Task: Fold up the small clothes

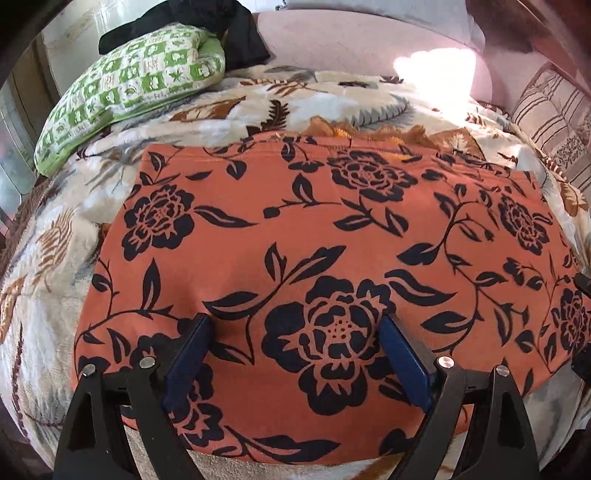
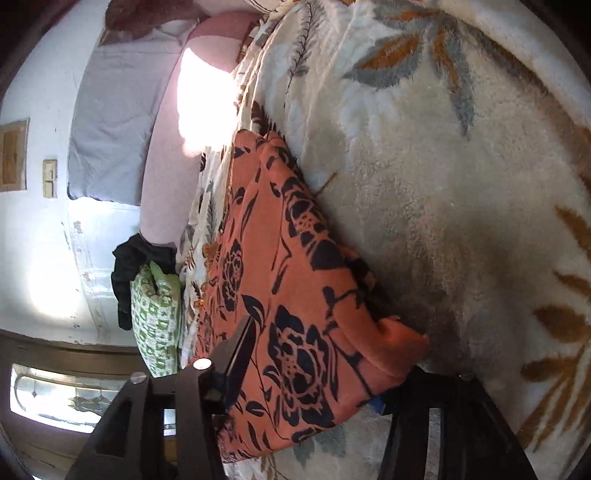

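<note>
Your orange cloth garment with black rose print (image 1: 314,236) lies spread flat on the cream fleece blanket with brown and grey leaves (image 1: 55,258), which covers the bed. Your left gripper (image 1: 295,325) hovers over the garment's near edge, its blue-padded fingers (image 1: 192,343) set wide apart with only flat fabric beneath them, nothing pinched. Your right gripper (image 2: 314,369) sits at a corner of the same garment, and a fold of cloth bulges between its jaws; whether the pads press on it you cannot tell. A green-and-white checked pillow (image 1: 129,92) rests at the bed's far side, with a black cloth (image 1: 236,33) beside it.
</note>
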Demonstrator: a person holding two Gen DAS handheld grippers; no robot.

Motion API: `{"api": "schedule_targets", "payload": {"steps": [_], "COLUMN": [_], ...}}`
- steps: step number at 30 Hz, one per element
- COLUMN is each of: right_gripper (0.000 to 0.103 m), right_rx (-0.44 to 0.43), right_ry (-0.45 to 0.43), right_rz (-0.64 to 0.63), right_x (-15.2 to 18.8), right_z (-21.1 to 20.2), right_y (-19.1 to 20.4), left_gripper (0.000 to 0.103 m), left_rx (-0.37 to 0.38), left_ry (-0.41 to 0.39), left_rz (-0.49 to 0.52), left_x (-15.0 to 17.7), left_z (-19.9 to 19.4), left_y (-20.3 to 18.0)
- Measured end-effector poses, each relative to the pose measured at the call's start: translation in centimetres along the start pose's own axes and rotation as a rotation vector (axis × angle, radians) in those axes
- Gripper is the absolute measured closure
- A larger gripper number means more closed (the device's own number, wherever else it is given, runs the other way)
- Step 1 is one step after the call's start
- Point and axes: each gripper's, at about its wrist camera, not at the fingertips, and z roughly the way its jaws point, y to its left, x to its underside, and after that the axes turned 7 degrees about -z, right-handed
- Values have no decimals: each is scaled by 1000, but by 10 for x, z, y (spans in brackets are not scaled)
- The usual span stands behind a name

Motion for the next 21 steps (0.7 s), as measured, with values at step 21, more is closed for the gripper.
{"api": "schedule_targets", "payload": {"steps": [21], "right_gripper": [72], "right_rx": [122], "right_ry": [25], "right_rz": [-150], "right_x": [-5], "right_z": [11], "right_y": [14], "left_gripper": [5], "left_rx": [-27], "left_ry": [-27], "left_rz": [90], "left_x": [3], "left_z": [1], "left_y": [-15]}}
